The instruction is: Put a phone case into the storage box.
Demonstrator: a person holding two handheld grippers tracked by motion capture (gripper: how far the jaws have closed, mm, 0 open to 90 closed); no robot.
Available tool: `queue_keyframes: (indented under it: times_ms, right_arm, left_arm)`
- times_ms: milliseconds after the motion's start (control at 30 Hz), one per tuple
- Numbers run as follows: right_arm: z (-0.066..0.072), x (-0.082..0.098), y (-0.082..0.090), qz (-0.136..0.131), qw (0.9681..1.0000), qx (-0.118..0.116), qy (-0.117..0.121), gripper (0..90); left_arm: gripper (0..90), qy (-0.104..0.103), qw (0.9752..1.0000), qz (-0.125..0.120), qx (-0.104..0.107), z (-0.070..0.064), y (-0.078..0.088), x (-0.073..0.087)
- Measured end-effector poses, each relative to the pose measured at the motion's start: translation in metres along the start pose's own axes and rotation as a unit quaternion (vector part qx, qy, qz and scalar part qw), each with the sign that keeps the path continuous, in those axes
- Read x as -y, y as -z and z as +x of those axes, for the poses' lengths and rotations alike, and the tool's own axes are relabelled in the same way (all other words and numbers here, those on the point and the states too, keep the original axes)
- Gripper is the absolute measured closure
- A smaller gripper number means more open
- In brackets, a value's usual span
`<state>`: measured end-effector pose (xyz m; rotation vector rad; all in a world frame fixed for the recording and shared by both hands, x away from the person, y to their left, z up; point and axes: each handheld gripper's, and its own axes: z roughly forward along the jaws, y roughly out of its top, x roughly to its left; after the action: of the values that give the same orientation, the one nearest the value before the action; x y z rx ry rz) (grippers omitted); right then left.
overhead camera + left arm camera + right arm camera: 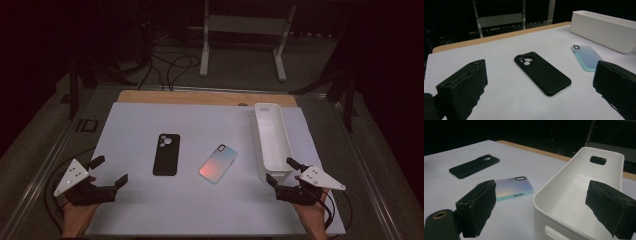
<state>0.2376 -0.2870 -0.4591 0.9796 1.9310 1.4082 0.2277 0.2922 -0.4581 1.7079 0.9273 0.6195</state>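
Note:
A black phone case (166, 154) (542, 72) (474, 166) lies flat, back up, left of the mat's centre. To its right lies a pastel pink-to-blue phone case (218, 163) (586, 57) (511, 187), also flat. A long white bin (272, 140) (602, 28) (576, 195) stands empty at the right. My left gripper (109, 172) (541, 87) hovers open at the front left, short of the black case. My right gripper (281, 172) (549, 207) is open at the bin's near end, one jaw over the bin's inside and one outside it.
A white mat (200, 200) covers a wooden table (200, 97). Behind the table stand a white metal frame (245, 30) and loose cables (170, 65) on the floor. A person's hands (75, 217) come in from the bottom edge.

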Motion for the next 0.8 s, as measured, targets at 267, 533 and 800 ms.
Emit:
queue_keyframes:
  times_ms: [267, 533, 800]
  right_arm:
    - [0.000, 0.001, -0.001, 0.005, 1.0000, 0.001, -0.002, 9.5]
    - [0.001, 0.002, -0.002, 0.004, 1.0000, 0.001, -0.004, 9.4]
    - [0.003, 0.002, -0.002, 0.005, 1.0000, 0.003, -0.006, 9.4]
  left_arm:
    - [0.0, -0.001, 1.0000, 0.003, 0.001, -0.001, -0.002, 0.001]
    - [0.0, 0.006, 1.0000, 0.005, 0.004, -0.003, -0.005, 0.001]
    - [0.0, 0.007, 0.9999, 0.004, 0.010, -0.011, -0.010, -0.004]
